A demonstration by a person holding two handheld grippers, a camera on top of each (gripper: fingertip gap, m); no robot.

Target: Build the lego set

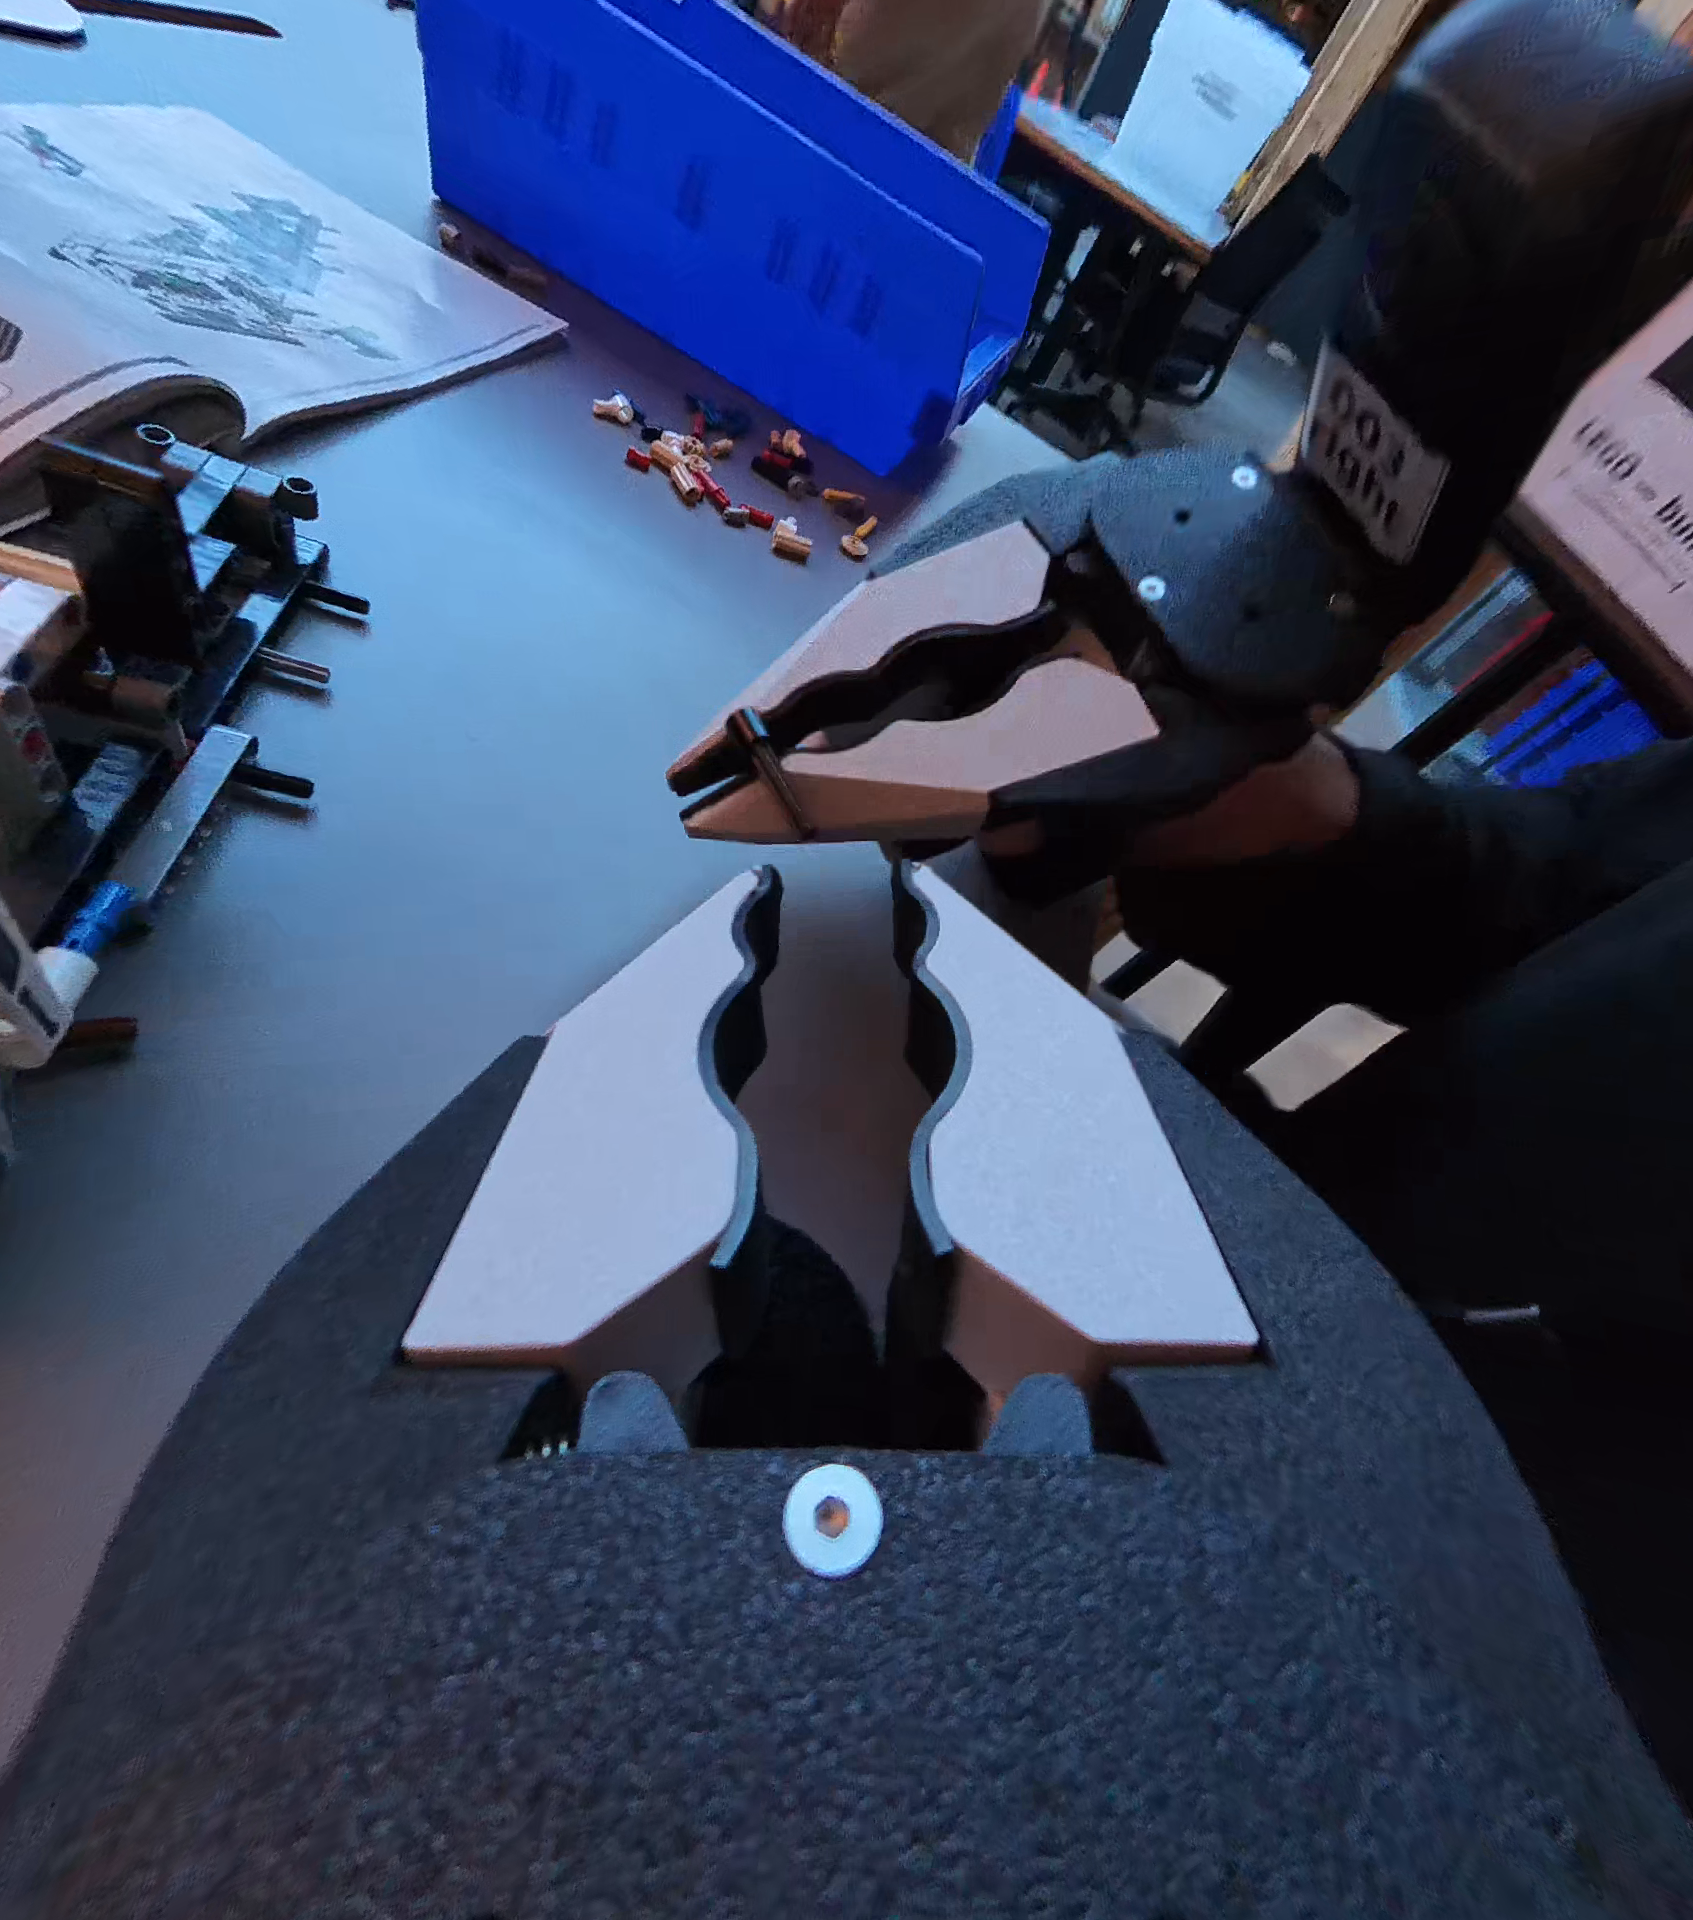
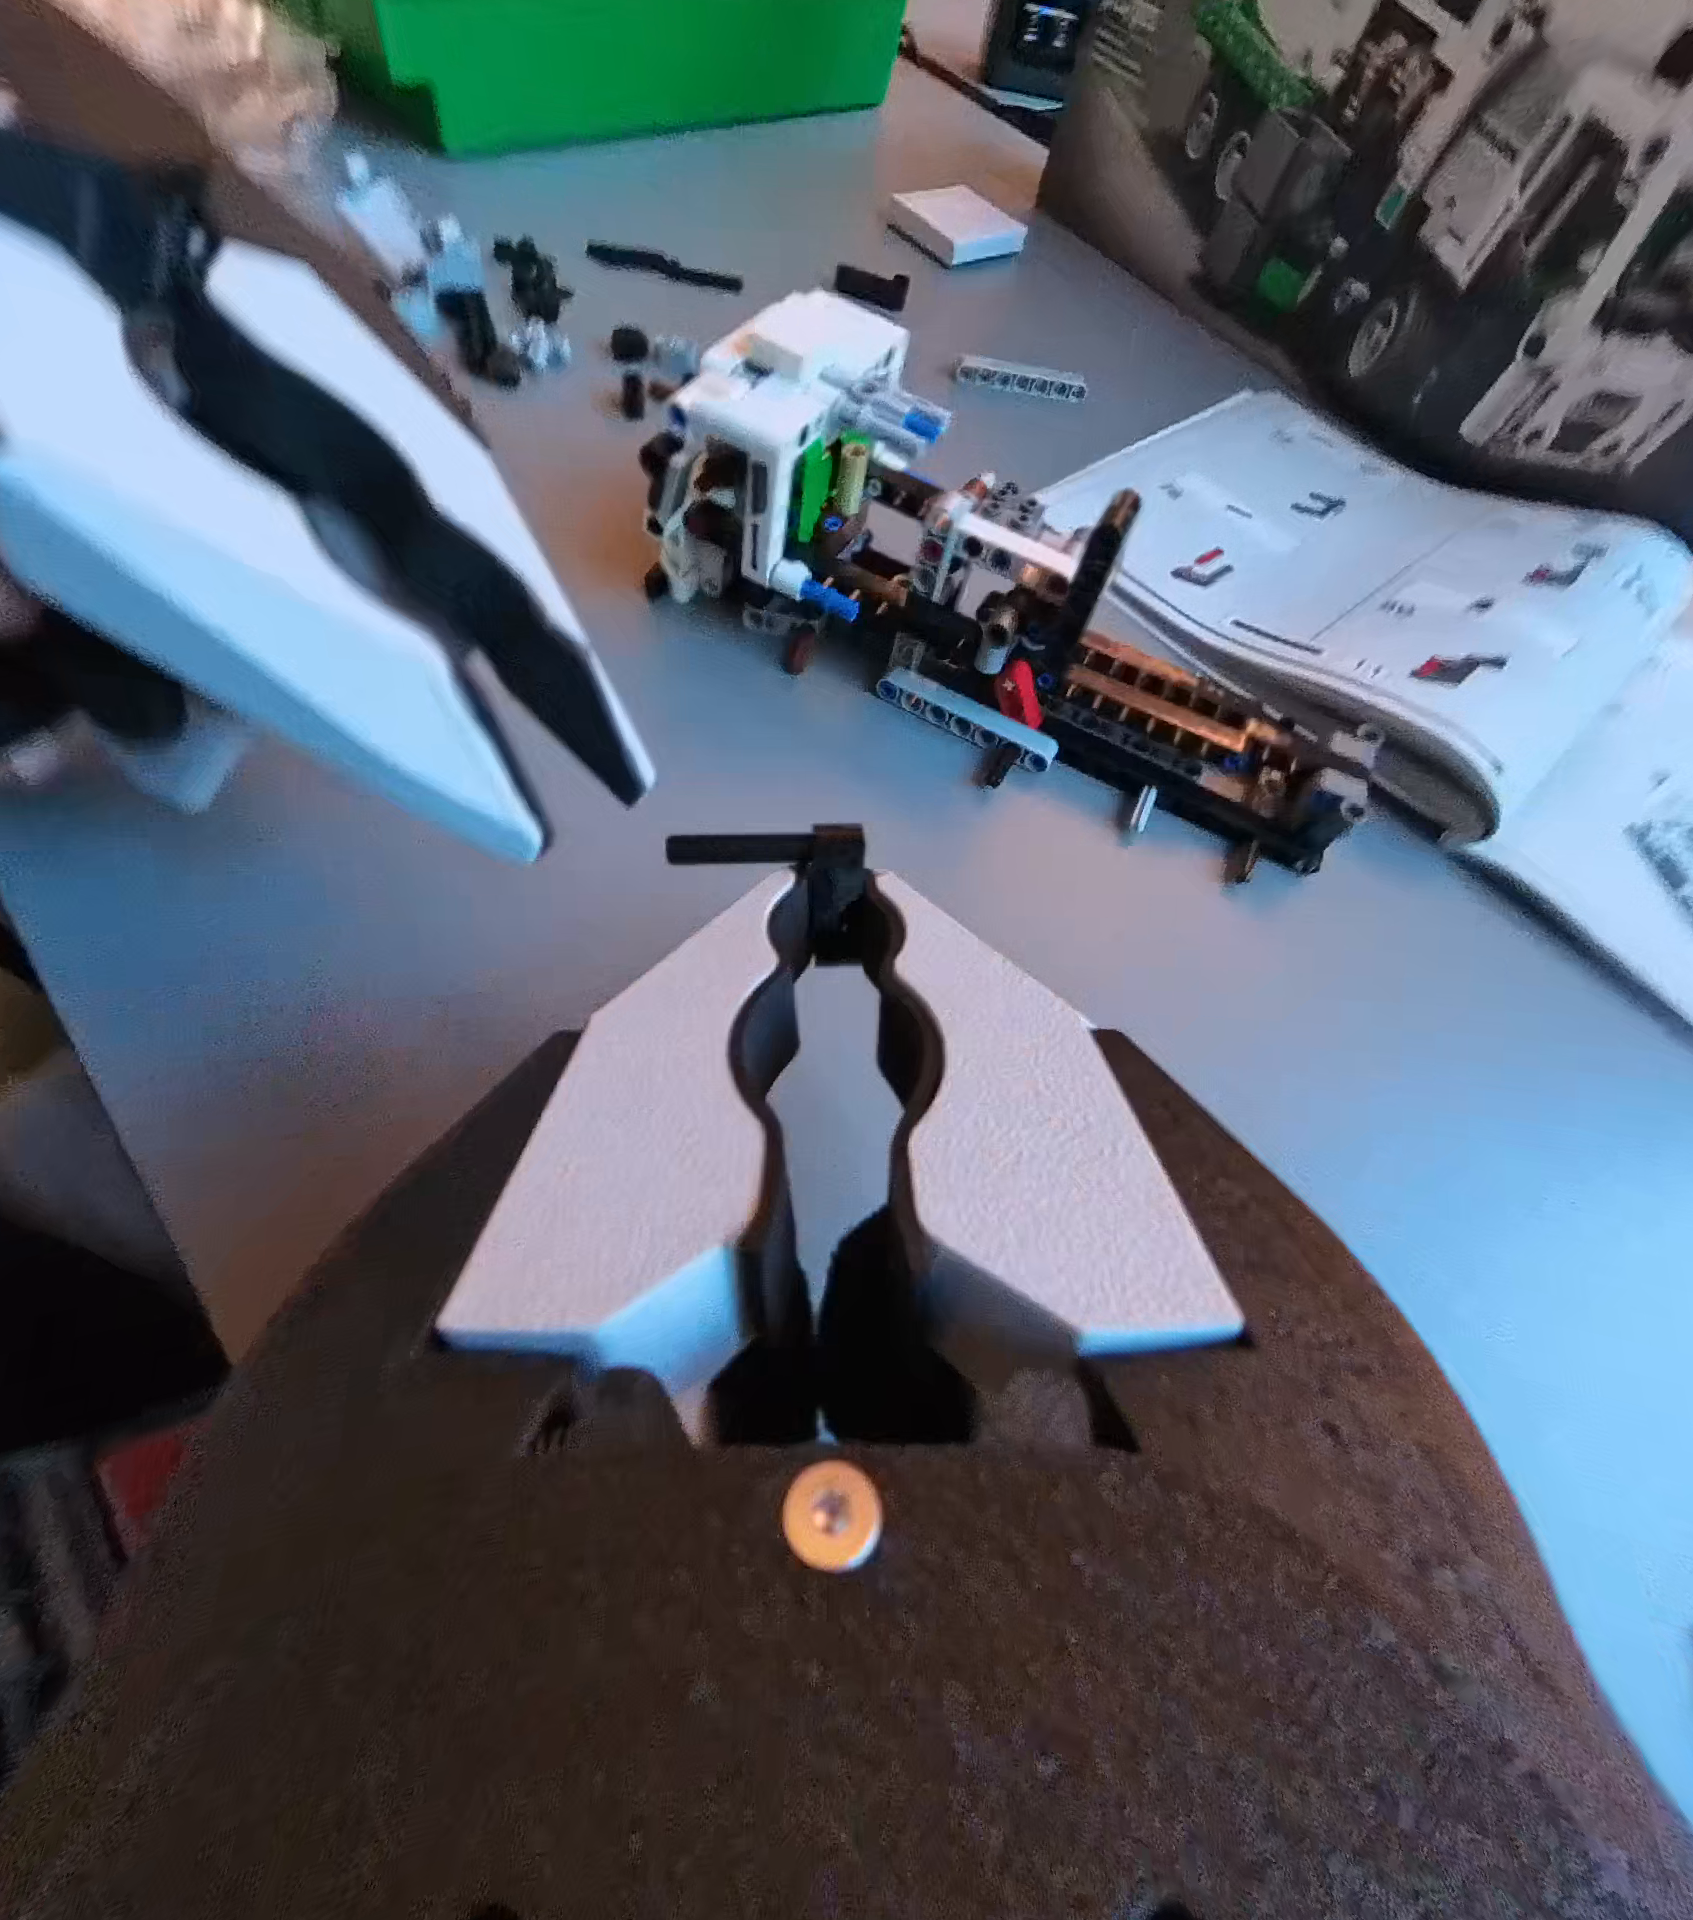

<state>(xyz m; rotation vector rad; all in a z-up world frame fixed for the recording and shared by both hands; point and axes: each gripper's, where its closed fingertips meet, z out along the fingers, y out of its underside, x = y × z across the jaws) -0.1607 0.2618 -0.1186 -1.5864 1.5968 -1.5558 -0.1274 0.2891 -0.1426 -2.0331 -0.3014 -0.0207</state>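
Observation:
A partly built white and black lego truck [image 2: 925, 582] lies on the grey table; it also shows at the left edge of the left wrist view [image 1: 94, 644]. My right gripper [image 2: 834, 883] is shut on a small black connector with a black axle [image 2: 800, 854] sticking out to the left, held above the table in front of the truck. In the left wrist view the right gripper [image 1: 707, 795] shows side-on with the black piece [image 1: 769, 769] at its tip. My left gripper [image 1: 834, 881] is open and empty, just below the right gripper's tips. It also shows in the right wrist view [image 2: 587, 816], to the left of the axle.
An open instruction booklet [image 1: 146, 239] [image 2: 1393, 582] lies behind the truck. A blue bin [image 1: 717, 229] stands by a pile of small pins [image 1: 728, 468]. A green bin [image 2: 613, 62], the set's box [image 2: 1444, 208], loose black and grey parts [image 2: 509, 301] and a grey beam [image 2: 1018, 376] are farther back. Across from one pair of fingers to the other is roughly 5 cm. Left tips and right tips are each some 30 cm from the grey beam [image 2: 1018, 376].

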